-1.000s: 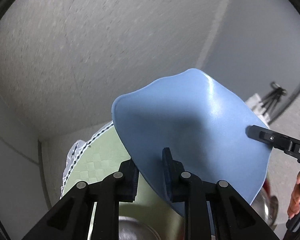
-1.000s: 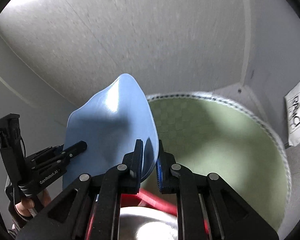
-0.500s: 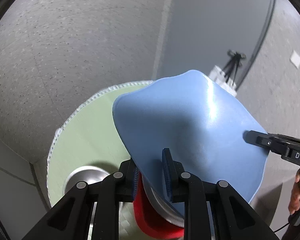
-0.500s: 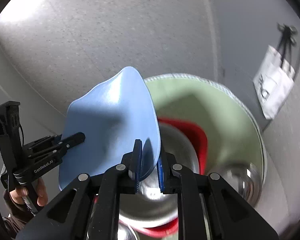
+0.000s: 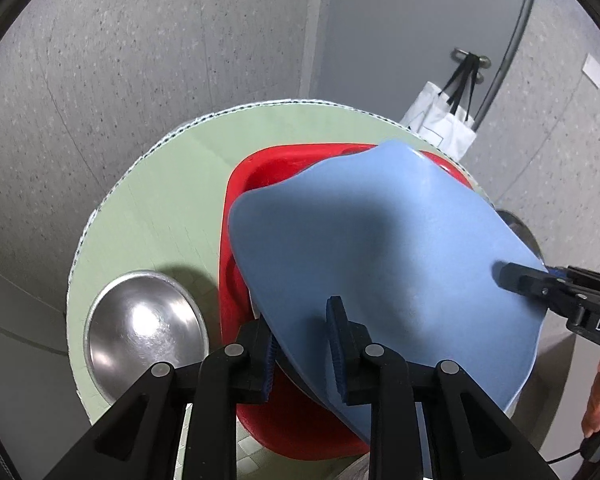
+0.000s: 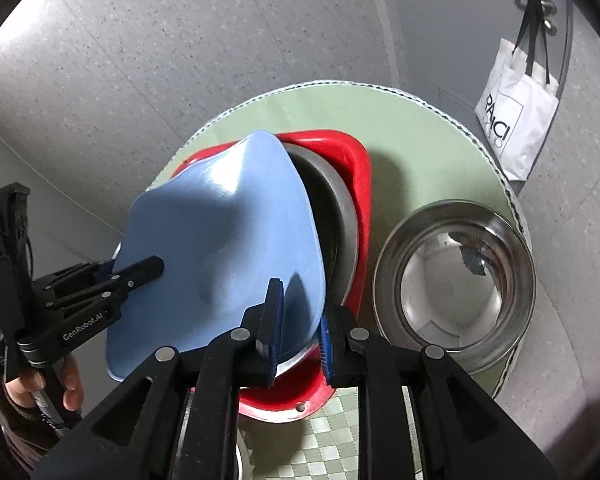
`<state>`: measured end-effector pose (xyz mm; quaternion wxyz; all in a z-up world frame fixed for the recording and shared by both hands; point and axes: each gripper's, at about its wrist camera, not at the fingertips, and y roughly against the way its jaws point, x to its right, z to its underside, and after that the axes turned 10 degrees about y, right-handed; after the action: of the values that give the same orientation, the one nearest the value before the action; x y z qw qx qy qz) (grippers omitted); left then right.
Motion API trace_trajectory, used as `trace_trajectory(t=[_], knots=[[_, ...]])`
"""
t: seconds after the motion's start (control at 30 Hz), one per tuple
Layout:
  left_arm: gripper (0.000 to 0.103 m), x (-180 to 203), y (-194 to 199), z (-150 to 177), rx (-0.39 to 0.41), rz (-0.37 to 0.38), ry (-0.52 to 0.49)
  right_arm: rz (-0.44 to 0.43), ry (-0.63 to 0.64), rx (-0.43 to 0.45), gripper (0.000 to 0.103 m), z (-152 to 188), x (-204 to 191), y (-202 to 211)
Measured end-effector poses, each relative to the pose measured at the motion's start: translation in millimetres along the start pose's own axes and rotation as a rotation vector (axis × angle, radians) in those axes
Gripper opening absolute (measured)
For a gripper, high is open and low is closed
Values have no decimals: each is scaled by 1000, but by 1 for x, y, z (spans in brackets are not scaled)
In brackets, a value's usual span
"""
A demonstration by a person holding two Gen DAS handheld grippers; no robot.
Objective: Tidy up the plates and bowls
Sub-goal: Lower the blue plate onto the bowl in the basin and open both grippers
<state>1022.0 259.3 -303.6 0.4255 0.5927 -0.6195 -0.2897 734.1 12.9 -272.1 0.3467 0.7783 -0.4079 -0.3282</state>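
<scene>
A wavy-edged blue plate (image 5: 380, 248) is held tilted above a red rack (image 5: 260, 184) on a round green table (image 5: 168, 200). My left gripper (image 5: 304, 344) is shut on the plate's near rim. My right gripper (image 6: 298, 330) is shut on the opposite rim of the same blue plate (image 6: 220, 232); it also shows in the left wrist view (image 5: 540, 288). The red rack (image 6: 356, 168) holds a metal plate (image 6: 340, 208) standing right behind the blue plate.
An overturned steel bowl (image 5: 144, 332) lies left of the rack. A deep steel bowl (image 6: 456, 280) stands upright right of the rack. A white tote bag (image 6: 516, 120) hangs on the wall beyond the table's edge (image 6: 512, 200). Grey floor surrounds the table.
Both grippers have tipped downward with the blue plate. The rack, the table and both steel bowls have come into view below, and the plate is now low over the rack.
</scene>
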Motion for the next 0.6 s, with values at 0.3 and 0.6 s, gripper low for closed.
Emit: trace_trajectory(t=[0.3,0.6], knots=[[70,26,16,5,72,-37,20,-5,-51,73,55,13,13,29],[84,83,76,33,262,-123,65,58,-86,128,61,18,75,73]])
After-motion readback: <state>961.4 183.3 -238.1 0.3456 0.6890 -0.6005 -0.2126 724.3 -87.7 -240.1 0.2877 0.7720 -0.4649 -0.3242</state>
